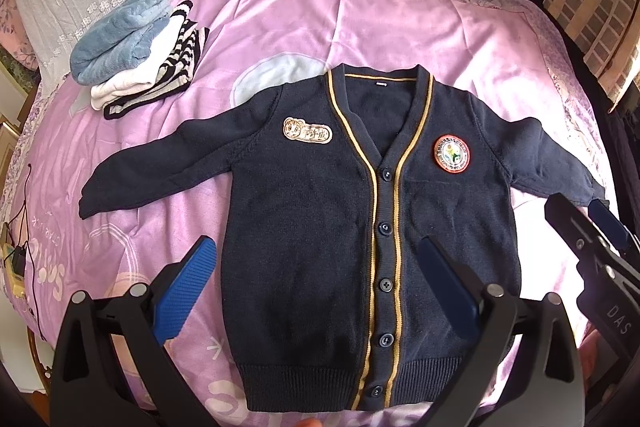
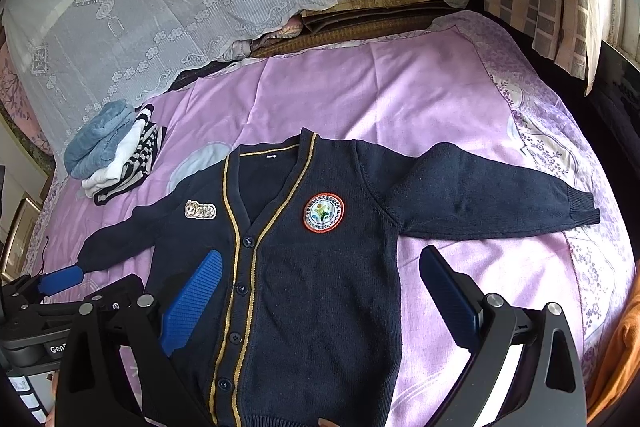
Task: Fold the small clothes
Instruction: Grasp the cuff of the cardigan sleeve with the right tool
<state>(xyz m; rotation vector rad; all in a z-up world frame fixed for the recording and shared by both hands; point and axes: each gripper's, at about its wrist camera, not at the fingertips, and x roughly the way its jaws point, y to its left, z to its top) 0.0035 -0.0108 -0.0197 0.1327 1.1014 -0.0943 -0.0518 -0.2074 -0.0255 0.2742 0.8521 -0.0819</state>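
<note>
Cardigan [image 1: 320, 211], navy knit with gold-striped placket, lies flat and face up on the pink bedspread [image 1: 280, 27], buttoned, both sleeves spread out sideways. An oval name patch sits on its left chest, a round red-rimmed crest [image 1: 452, 155] on its right. My left claw [image 1: 316, 291] and right claw [image 2: 320, 299] hover above its lower half, jaws wide apart, gripping nothing. Folded clothes [image 1: 136, 47] are stacked far left.

- Bright daylight; pink bedspread [image 1: 360, 23] glares, washed near-white right of the navy cardigan [image 1: 320, 227].
- Cardigan knit loses detail in the dark.
- Shadows soft.
- Focus sharp at centre; fisheye bends edges, black vignette in corners.
</note>
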